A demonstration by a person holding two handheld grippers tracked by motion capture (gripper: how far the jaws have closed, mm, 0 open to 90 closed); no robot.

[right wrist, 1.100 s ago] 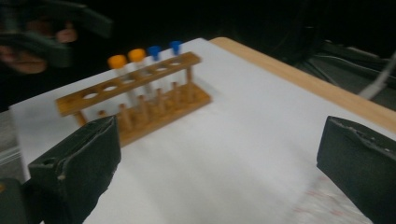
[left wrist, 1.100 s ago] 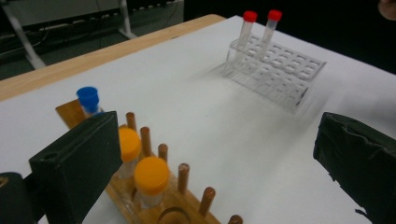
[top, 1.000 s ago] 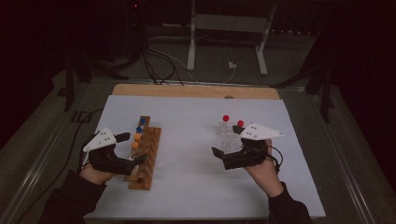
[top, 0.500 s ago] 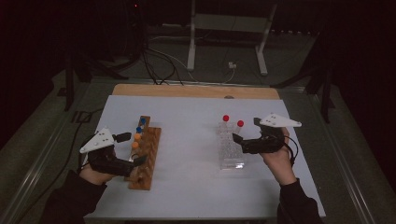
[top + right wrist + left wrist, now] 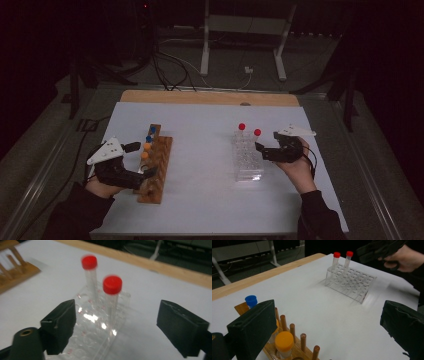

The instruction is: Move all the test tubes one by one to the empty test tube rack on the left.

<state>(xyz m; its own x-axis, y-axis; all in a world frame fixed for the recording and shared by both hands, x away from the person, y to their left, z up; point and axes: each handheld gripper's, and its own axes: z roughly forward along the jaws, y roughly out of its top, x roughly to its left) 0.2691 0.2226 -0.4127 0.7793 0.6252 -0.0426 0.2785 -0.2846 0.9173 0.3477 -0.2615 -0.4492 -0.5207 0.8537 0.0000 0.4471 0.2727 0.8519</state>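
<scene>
Here, right gripper just beside the nearer red-capped tube in clear rack, jaws apart, just closing, nothing clamped

Glossy clear plastic rack, matt red plastic caps, rough wooden peg stand, matt white table sheet

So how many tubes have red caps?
2. Both stand upright in the clear rack, at its far end: one red-capped tube at the far corner, the other beside it, nearest the right tool.
</scene>
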